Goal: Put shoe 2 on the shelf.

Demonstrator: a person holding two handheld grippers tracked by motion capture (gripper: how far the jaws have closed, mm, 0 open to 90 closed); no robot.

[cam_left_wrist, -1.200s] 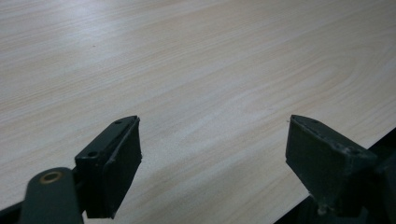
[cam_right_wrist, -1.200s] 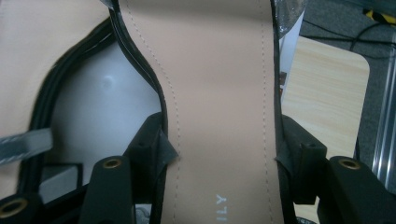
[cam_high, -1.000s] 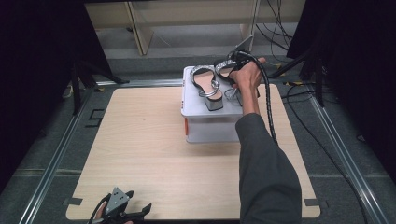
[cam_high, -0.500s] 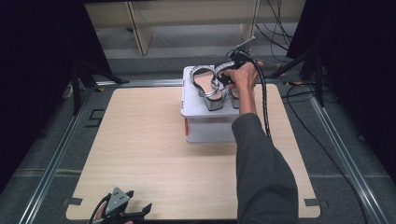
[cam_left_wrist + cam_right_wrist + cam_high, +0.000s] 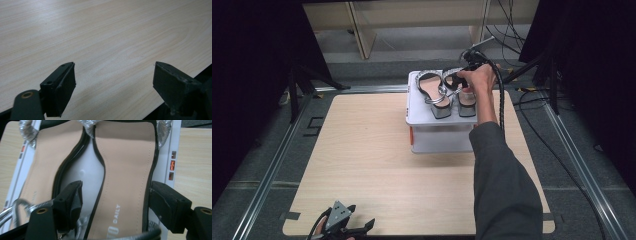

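Observation:
Two silver-strapped sandals with tan insoles lie side by side on a white box (image 5: 437, 136) at the table's far right. In the high view my right gripper (image 5: 462, 76) hovers over the right sandal (image 5: 466, 98), next to the left sandal (image 5: 432, 93). The right gripper view has my right gripper (image 5: 115, 195) open, one jaw on each side of the right sandal's insole (image 5: 125, 170), with the left sandal (image 5: 42, 167) beside it. My left gripper (image 5: 362, 227) rests open at the table's near edge, and in its own view the left gripper (image 5: 115, 75) holds nothing.
The wooden table (image 5: 362, 150) is bare to the left of and in front of the box. Metal rails (image 5: 272, 170) frame it. Cables (image 5: 532, 100) trail at the right, and a wooden frame (image 5: 362, 30) stands behind.
My right hand has shifted a little over the box top, and the right sandal now lies flat beside the left one. The left gripper has not moved.

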